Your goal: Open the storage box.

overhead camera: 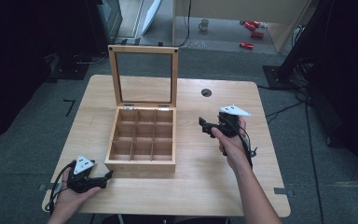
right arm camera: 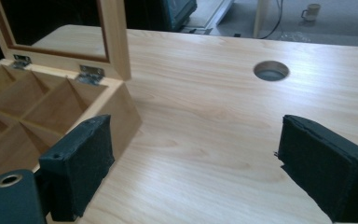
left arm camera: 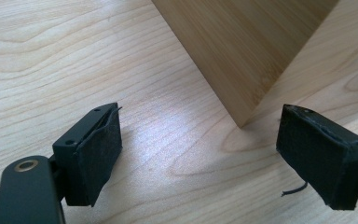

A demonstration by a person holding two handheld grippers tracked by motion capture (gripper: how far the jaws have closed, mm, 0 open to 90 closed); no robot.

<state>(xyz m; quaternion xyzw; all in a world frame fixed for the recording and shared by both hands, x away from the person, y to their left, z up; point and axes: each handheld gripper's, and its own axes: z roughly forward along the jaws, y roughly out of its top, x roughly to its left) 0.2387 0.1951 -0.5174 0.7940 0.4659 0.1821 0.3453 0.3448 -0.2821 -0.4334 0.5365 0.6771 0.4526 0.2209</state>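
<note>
Nearest the camera, the left gripper rests low on the table just off the front left corner of the wooden box, its jaws spread wide and holding nothing; in the left gripper view that corner of the box sits between and just beyond its pads. The likeliest slip, as I judge it, is a knock: a forward push from here would catch the corner and skate or twist the light box across the smooth tabletop. To the right of the box, the right gripper is held above the table with its jaws also spread and empty, pointing toward the box's right wall. The glass-paned lid stands upright on its hinges at the back of the box, and a careless sweep from that side could tip it shut or strain the hinges. All nine compartments look empty. Behind and right of the box is a round cable hole; far beyond it, a mug and red objects lie on the floor, out of the way.
</note>
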